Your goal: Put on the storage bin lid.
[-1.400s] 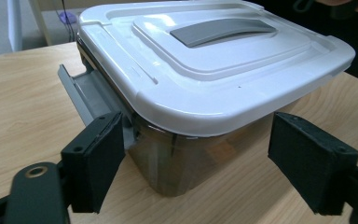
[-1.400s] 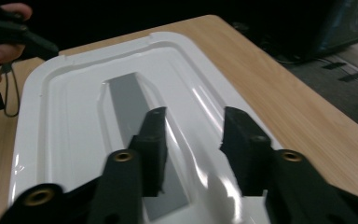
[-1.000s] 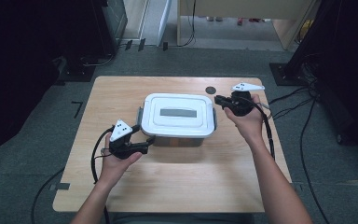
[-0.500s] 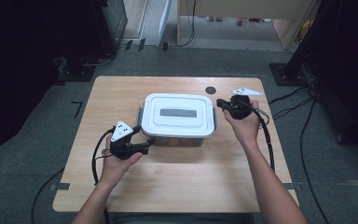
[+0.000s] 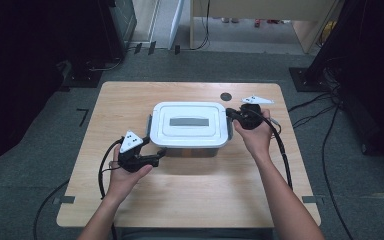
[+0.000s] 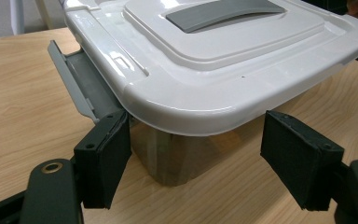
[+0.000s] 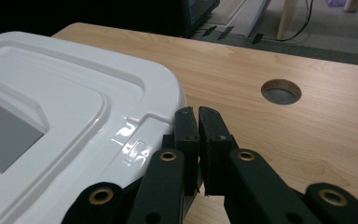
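Observation:
A clear storage box with a white lid and a grey handle strip stands mid-table. My left gripper is at its near-left corner. Its jaws are open, one on each side of the corner just under the lid rim, and its pads press on nothing. The grey side latch on the box's left end hangs swung outward. My right gripper is shut, its tips resting at the lid's right edge beside a small moulded tab. What lies under the tips is hidden.
The wooden table has a round cable hole behind the box, also near my right gripper. Cables trail from both grippers off the table's edges. Dark equipment and a carpeted floor surround the table.
My right gripper has come down and a little nearer, onto the lid's right edge. The left gripper has stayed at the near-left corner.

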Tool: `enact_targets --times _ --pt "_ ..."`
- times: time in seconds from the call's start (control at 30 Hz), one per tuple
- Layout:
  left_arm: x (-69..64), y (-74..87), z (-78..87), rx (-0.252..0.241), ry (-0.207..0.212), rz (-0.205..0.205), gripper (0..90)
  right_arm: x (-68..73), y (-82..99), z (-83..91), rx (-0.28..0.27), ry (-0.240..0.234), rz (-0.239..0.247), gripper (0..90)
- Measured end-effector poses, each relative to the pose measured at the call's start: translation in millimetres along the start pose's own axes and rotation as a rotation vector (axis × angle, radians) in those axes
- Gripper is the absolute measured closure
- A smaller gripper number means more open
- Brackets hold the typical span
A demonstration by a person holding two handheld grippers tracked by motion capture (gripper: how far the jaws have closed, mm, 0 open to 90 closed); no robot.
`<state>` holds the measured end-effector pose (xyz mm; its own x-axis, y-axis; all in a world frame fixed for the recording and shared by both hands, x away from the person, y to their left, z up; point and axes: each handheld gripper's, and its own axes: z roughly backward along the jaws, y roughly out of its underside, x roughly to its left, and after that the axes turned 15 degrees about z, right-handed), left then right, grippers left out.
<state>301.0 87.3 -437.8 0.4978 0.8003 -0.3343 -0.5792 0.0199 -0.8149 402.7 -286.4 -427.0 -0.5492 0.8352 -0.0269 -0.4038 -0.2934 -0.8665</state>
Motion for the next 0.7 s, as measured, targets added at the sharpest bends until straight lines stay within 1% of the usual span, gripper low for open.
enact_targets --times 0.07,0.17,0.2,0.23,0.3,0.33,0.4,0.43,0.5,0.53,0.6,0.67,0.7 --pt "0.5 0.2 1.0 -0.006 -0.008 -0.004 24.5 -0.7 -1.3 0.5 -0.006 0.0 -0.001 87.2" --pt "3.2 -1.8 5.7 -0.022 -0.007 0.005 24.5 -2.9 -2.8 2.9 -0.012 0.007 -0.002 85.8" --pt "3.5 -2.8 8.3 -0.034 -0.002 0.015 24.5 -4.1 -3.5 4.8 -0.023 0.012 -0.007 84.7" --pt "3.1 -3.6 9.8 -0.045 0.0 0.017 24.5 -5.2 -4.7 7.5 -0.043 0.012 -0.013 83.2" --pt "0.0 -5.7 13.9 -0.079 0.019 0.015 24.5 -4.8 -6.6 10.6 -0.066 0.011 -0.01 83.0" --pt "-2.8 -6.8 15.1 -0.096 0.031 0.013 24.5 -3.6 -7.5 11.7 -0.079 0.004 0.0 82.9" --pt "-9.7 -7.9 15.7 -0.114 0.051 -0.005 24.5 0.3 -8.4 11.9 -0.092 -0.003 0.024 82.8" --pt "-12.9 -7.8 14.6 -0.111 0.06 -0.018 24.5 2.3 -8.3 10.9 -0.088 -0.009 0.03 82.6" --pt "-17.9 -6.3 10.9 -0.108 0.063 -0.044 24.8 5.3 -6.8 7.3 -0.069 -0.018 0.05 82.1" --pt "-19.2 -6.1 9.9 -0.106 0.065 -0.05 24.9 5.6 -6.1 6.8 -0.078 -0.021 0.049 82.1" --pt "-19.6 -6.8 9.7 -0.103 0.07 -0.043 24.9 5.1 -6.4 7.1 -0.076 -0.022 0.041 81.3" --pt "-18.7 -6.3 11.2 -0.11 0.069 -0.041 24.6 5.2 -6.9 9.0 -0.078 -0.008 0.05 77.6" --pt "-18.1 -5.6 12.3 -0.117 0.064 -0.039 24.2 5.4 -7.3 10.5 -0.084 -0.008 0.051 73.5"
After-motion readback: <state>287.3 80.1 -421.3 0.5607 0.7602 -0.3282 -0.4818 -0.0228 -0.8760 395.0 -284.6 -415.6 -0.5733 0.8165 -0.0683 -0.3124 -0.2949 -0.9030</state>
